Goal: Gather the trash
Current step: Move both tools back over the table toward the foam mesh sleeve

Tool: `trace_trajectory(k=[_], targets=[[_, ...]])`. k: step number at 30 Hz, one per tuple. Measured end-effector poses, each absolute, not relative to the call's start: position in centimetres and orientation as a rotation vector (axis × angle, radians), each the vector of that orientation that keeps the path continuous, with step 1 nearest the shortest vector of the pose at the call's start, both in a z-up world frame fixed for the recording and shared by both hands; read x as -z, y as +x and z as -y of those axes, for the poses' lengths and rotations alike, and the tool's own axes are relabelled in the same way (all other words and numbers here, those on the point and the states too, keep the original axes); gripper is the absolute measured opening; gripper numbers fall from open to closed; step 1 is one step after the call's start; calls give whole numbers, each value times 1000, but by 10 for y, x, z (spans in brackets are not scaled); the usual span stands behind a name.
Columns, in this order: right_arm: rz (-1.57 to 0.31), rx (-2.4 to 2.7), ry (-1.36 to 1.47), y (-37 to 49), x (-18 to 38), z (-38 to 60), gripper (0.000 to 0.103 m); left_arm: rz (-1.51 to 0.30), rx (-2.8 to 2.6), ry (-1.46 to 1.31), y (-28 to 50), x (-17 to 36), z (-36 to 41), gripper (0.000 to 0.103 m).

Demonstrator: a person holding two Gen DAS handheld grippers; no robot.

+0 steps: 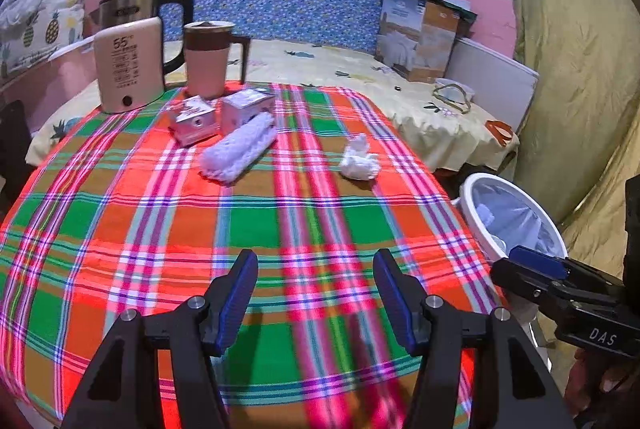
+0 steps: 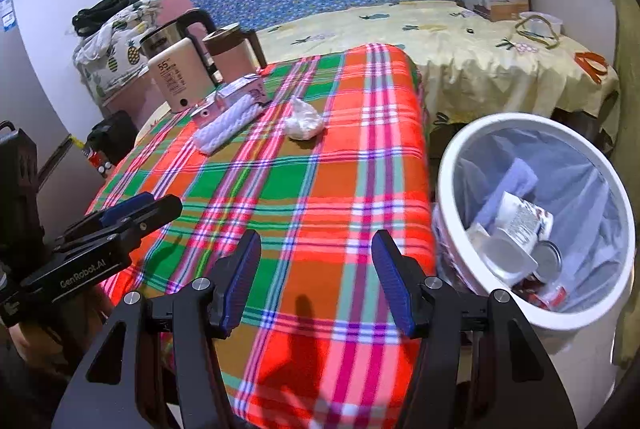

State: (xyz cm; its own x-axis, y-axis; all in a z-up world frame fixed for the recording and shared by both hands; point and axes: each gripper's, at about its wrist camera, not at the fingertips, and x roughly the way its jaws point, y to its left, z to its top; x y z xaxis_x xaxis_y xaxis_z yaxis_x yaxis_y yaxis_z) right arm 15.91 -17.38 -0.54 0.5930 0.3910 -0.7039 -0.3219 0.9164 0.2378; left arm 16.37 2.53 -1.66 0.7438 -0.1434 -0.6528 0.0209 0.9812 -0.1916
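Both grippers, left [image 1: 316, 293] and right [image 2: 316, 277], gape empty; tissue [image 1: 360, 159] waits at 12 o'clock, bin [image 2: 452, 165] at 3, within reach.

- Left wrist view: looked forward and down over the plaid tablecloth [image 1: 256, 225], near its front edge.
- Right wrist view: same heading, nearer the trash bin [image 2: 452, 165].
- Shared: tablecloth, bin, crumpled tissue [image 1: 360, 159].

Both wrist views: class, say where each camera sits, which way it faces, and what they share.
Left wrist: on the left gripper, facing across the plaid tablecloth; own open fingers, right gripper beside it.
Right wrist: on the right gripper, over the table's edge by the bin; left gripper shows.
Shared: crumpled tissue, kettle.
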Motion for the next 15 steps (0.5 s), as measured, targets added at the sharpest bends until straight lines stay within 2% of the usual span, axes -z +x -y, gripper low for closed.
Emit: trace_trajectory(k=[15], targets=[[-823,-453,77,184,-1,149,59,-701,40,-132,192,9,-65,60]])
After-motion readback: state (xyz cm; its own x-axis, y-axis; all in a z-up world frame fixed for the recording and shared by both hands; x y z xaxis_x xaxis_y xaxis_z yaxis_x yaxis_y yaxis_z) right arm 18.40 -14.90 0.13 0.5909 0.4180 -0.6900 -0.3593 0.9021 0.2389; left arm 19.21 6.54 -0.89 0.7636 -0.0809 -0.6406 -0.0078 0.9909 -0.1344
